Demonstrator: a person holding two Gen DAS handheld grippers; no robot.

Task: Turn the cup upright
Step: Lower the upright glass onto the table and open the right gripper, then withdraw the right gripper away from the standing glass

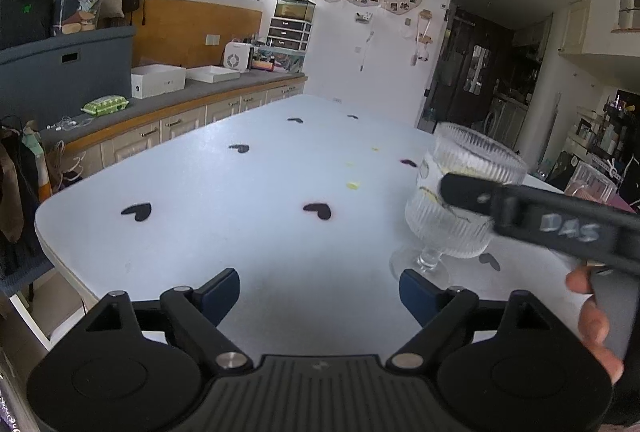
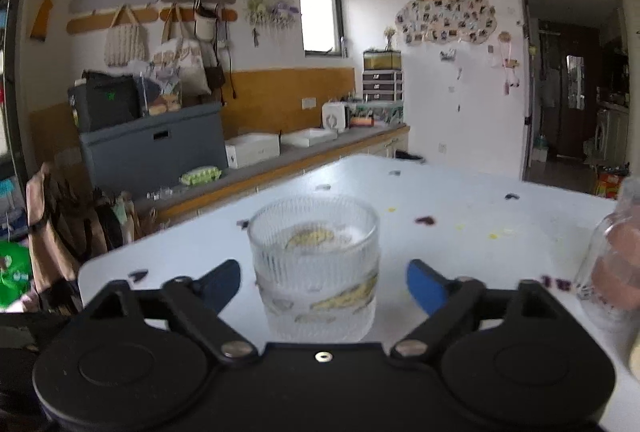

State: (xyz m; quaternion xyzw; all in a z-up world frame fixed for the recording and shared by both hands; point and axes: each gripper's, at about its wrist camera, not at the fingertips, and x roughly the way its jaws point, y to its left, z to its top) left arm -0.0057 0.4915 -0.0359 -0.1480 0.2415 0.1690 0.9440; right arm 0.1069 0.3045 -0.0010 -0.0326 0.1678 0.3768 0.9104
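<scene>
A ribbed clear glass cup (image 1: pixel 452 232) on a short stem stands upright on its foot, mouth up, at the right of the white table (image 1: pixel 240 232). It has yellow marks on its side. In the right wrist view the cup (image 2: pixel 316 264) sits between the blue-padded fingers of my right gripper (image 2: pixel 324 286), which is open with a gap on each side of the glass. One black finger (image 1: pixel 520 207) of that gripper crosses in front of the cup in the left wrist view. My left gripper (image 1: pixel 320 292) is open over bare table, left of the cup's foot.
A second ribbed glass (image 1: pixel 592 183) with a pinkish tint stands further right, close to the right gripper (image 2: pixel 612 272). Dark heart marks (image 1: pixel 136 211) dot the table. A counter with boxes (image 1: pixel 158 79) runs along the left wall. A hand (image 1: pixel 596 328) holds the right gripper's handle.
</scene>
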